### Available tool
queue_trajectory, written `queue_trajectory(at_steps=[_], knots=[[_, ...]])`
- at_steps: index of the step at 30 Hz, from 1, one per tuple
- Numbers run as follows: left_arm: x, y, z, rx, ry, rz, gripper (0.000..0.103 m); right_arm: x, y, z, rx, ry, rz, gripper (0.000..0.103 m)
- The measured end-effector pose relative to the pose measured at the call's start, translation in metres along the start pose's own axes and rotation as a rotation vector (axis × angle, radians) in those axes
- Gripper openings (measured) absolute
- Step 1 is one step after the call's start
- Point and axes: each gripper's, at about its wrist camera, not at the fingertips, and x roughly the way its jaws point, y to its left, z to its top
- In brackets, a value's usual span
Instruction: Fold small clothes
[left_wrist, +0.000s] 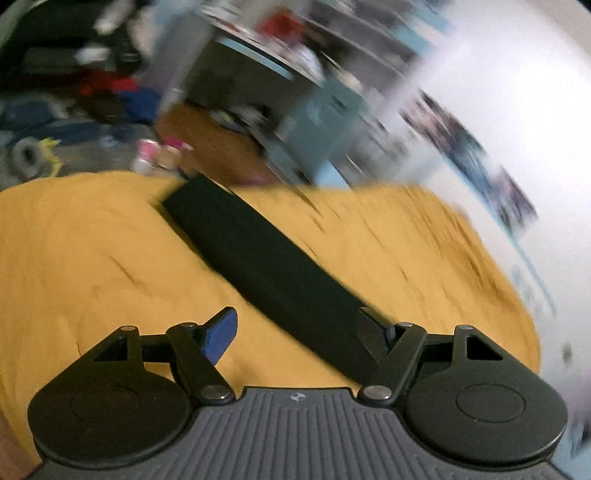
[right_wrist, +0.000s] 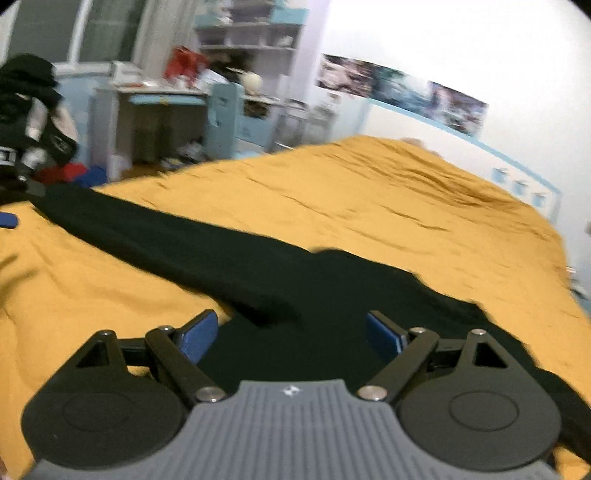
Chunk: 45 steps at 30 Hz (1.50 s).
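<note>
The black garment (right_wrist: 221, 254) is lying stretched in a long strip across the yellow bedspread (right_wrist: 369, 192), seemingly only partly folded; further folds appear to be remaining. The left gripper (left_wrist: 299, 332) and right gripper (right_wrist: 291, 332) are both hovering just over the garment with jaws spread, gripping nothing.

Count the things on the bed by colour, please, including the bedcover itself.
Black: 1, the long black fabric garment
Mustard yellow: 1, the wrinkled mustard-yellow bedcover
Total: 2
</note>
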Motion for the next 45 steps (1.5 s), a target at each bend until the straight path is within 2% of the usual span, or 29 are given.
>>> queue_trajectory(at_steps=[6,9,11,14,17,18,19,21,22,26,30,33,37,40,45], knots=[[0.057,0.042,0.025,-0.151,-0.065,0.104,0.082,0.056,0.025,0.018,0.052,0.023,0.097,0.083],[0.066,0.059,0.031,-0.193,-0.081,0.094,0.082,0.072,0.031,0.014,0.122,0.035,0.143,0.083],[0.072,0.061,0.036,-0.182,-0.099,0.075,0.082,0.073,0.037,0.01,0.133,0.027,0.146,0.083],[0.082,0.07,0.036,-0.231,-0.097,0.037,0.082,0.077,0.043,0.004,0.139,0.03,0.139,0.083],[0.086,0.079,0.036,-0.282,-0.118,-0.01,0.062,0.081,0.045,0.001,0.14,0.057,0.137,0.082],[0.09,0.085,0.039,-0.3,-0.124,-0.019,0.042,0.082,0.046,0.001,0.136,0.068,0.133,0.082],[0.091,0.09,0.039,-0.324,-0.121,-0.025,0.027,0.081,0.045,0.0,0.134,0.077,0.134,0.082],[0.09,0.097,0.04,-0.36,-0.117,-0.032,0.015,0.076,0.04,-0.003,0.134,0.088,0.135,0.082],[0.09,0.099,0.041,-0.364,-0.116,-0.034,0.013,0.074,0.036,-0.005,0.135,0.093,0.133,0.082],[0.08,0.085,0.052,-0.338,-0.12,-0.058,0.01,0.058,0.02,-0.009,0.152,0.102,0.113,0.082],[0.07,0.041,0.067,-0.258,-0.129,-0.114,0.009,0.029,-0.01,-0.018,0.179,0.101,0.078,0.083],[0.063,-0.014,0.074,-0.164,-0.127,-0.185,0.009,0.005,-0.036,-0.032,0.207,0.105,0.05,0.083],[0.062,-0.103,0.068,-0.072,-0.096,-0.324,0.009,-0.026,-0.077,-0.056,0.258,0.115,-0.013,0.083],[0.066,-0.177,0.044,-0.019,-0.033,-0.453,0.009,-0.047,-0.11,-0.073,0.323,0.121,-0.044,0.083],[0.081,-0.297,-0.034,0.066,0.133,-0.66,0.009,-0.077,-0.161,-0.102,0.429,0.118,-0.116,0.083]])
